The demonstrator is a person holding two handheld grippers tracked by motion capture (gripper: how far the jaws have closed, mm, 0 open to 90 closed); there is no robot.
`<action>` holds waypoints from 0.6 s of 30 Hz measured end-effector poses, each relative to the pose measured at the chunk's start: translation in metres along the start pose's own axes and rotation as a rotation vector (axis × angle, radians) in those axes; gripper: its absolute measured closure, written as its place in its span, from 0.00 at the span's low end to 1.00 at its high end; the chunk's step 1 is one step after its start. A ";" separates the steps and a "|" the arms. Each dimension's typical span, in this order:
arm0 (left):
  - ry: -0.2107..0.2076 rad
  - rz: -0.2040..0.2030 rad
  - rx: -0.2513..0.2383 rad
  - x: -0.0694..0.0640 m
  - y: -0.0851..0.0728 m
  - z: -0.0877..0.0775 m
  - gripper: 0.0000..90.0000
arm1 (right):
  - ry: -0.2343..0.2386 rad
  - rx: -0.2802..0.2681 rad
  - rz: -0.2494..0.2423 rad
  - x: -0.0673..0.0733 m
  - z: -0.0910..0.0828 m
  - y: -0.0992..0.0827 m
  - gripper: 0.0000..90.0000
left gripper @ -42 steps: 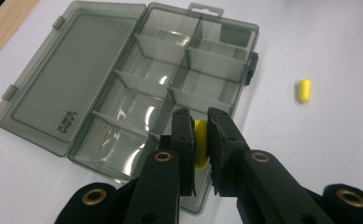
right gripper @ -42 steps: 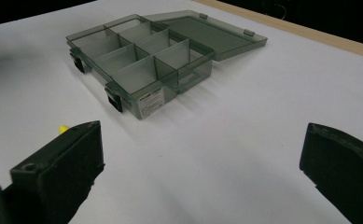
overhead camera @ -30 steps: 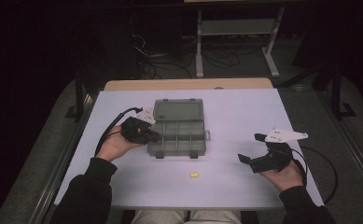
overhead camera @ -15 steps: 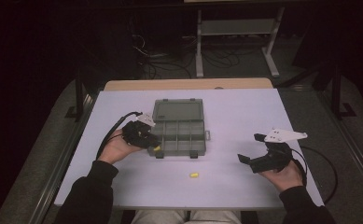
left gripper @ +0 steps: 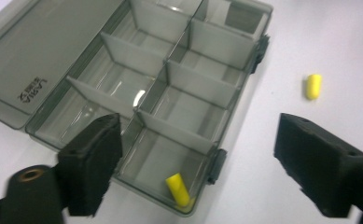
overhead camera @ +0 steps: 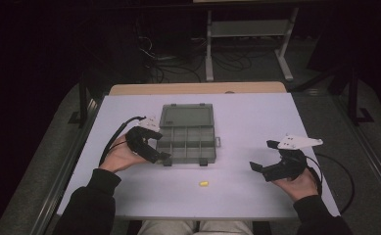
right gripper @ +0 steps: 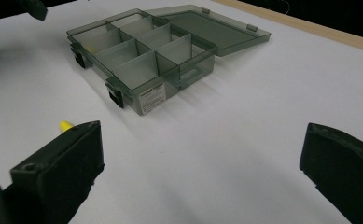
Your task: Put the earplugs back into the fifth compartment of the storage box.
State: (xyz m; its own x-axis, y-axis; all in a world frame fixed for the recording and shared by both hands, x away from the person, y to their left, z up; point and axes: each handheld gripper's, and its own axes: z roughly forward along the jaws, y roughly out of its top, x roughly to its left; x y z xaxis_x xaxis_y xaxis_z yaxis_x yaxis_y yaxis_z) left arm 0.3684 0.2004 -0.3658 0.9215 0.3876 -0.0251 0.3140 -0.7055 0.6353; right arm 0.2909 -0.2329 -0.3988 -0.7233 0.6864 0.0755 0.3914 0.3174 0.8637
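My left gripper (left gripper: 198, 172), jaws just opened wide, hovers over the compartment box (left gripper: 179, 84) holding a yellow earplug (left gripper: 178, 189); my right gripper (right gripper: 202, 172) gapes empty.

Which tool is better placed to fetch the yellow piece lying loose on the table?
Probably the right tool: it is open and empty, with the loose yellow piece nearby; the left tool sits at the organizer box.

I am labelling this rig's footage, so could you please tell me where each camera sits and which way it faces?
High view: above the person's side, looking down at the white table; forearms, left gripper, right gripper.
Left gripper view: on that gripper, facing the smoky clear plastic compartment box; open jaws.
Right gripper view: low, facing the box across the table; open jaws.
Shared: the box, a small yellow plug beside it.
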 end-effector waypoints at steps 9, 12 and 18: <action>0.010 0.021 -0.053 -0.013 0.008 -0.014 0.00 | -0.004 -0.002 0.000 0.000 -0.001 0.000 0.00; 0.020 0.053 -0.073 -0.021 0.012 -0.018 0.00 | -0.005 -0.003 0.005 0.000 -0.002 0.000 0.00; 0.016 0.100 -0.121 -0.040 0.020 -0.022 0.00 | -0.006 -0.004 0.001 0.000 -0.002 0.000 0.00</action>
State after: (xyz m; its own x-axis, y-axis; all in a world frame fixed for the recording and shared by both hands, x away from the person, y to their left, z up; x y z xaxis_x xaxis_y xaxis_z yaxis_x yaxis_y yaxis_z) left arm 0.3334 0.1836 -0.3353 0.9427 0.3293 0.0545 0.1905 -0.6650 0.7222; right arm 0.2900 -0.2341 -0.3977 -0.7195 0.6906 0.0737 0.3899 0.3137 0.8658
